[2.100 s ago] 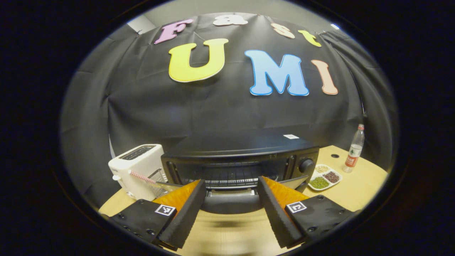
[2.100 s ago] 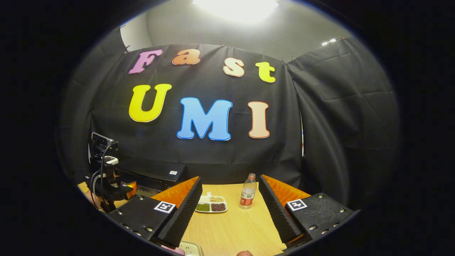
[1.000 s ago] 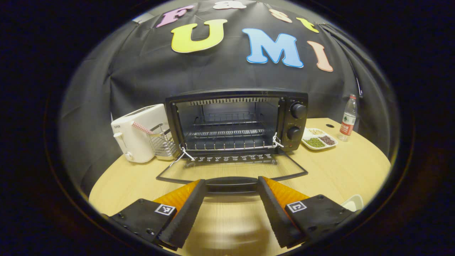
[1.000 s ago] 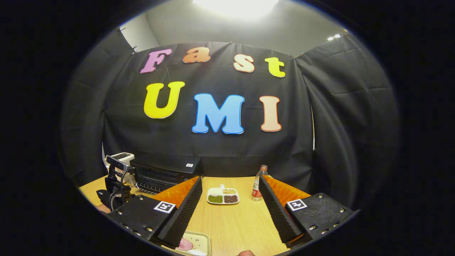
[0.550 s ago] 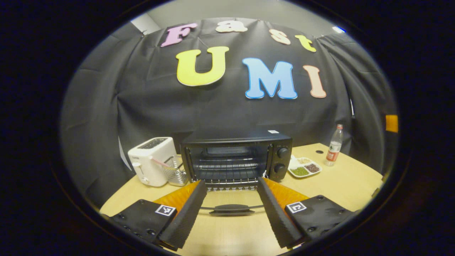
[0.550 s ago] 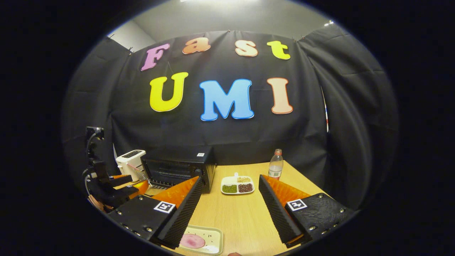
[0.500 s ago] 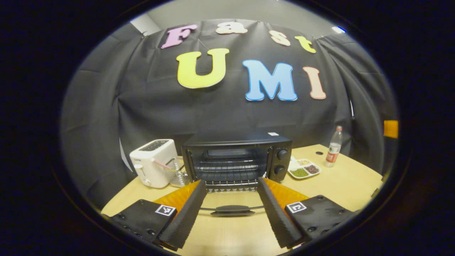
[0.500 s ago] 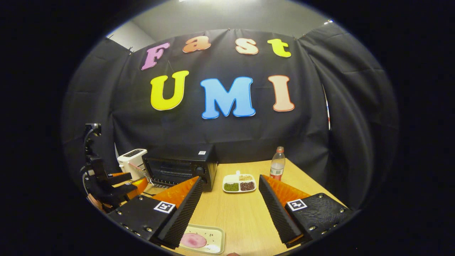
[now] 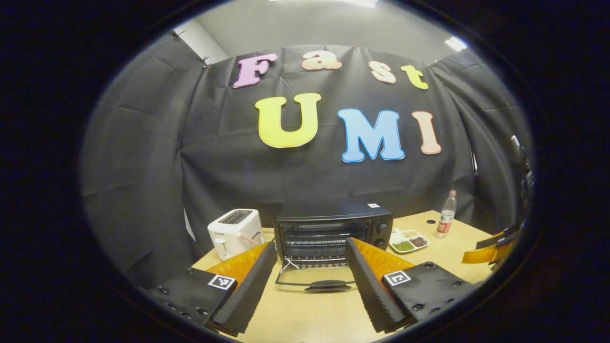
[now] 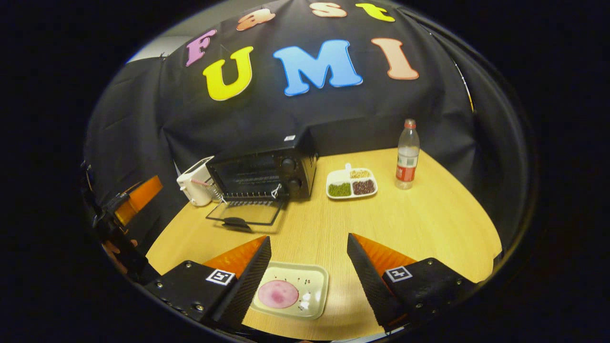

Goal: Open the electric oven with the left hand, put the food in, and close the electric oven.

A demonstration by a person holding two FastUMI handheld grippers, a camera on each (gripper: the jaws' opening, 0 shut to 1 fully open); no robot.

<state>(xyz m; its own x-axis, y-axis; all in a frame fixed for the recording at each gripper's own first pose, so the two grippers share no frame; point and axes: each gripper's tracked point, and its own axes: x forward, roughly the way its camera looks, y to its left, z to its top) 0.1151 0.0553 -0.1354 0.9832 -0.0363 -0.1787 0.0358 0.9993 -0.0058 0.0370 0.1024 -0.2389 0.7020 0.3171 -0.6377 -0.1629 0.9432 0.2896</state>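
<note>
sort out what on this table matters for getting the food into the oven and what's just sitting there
For the job:
- electric oven, its door dropped flat open
- tray of food, between the right gripper's open fingers
- left gripper, open, facing the oven

Lying about:
- toaster
- divided dish of beans
- bottle

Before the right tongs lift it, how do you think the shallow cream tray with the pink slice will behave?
The shallow cream rectangular tray looks stiff and light. Its low rim gives the right tongs only a thin edge, so it may tilt. The flat pink slice lies loose and could slide.
</note>
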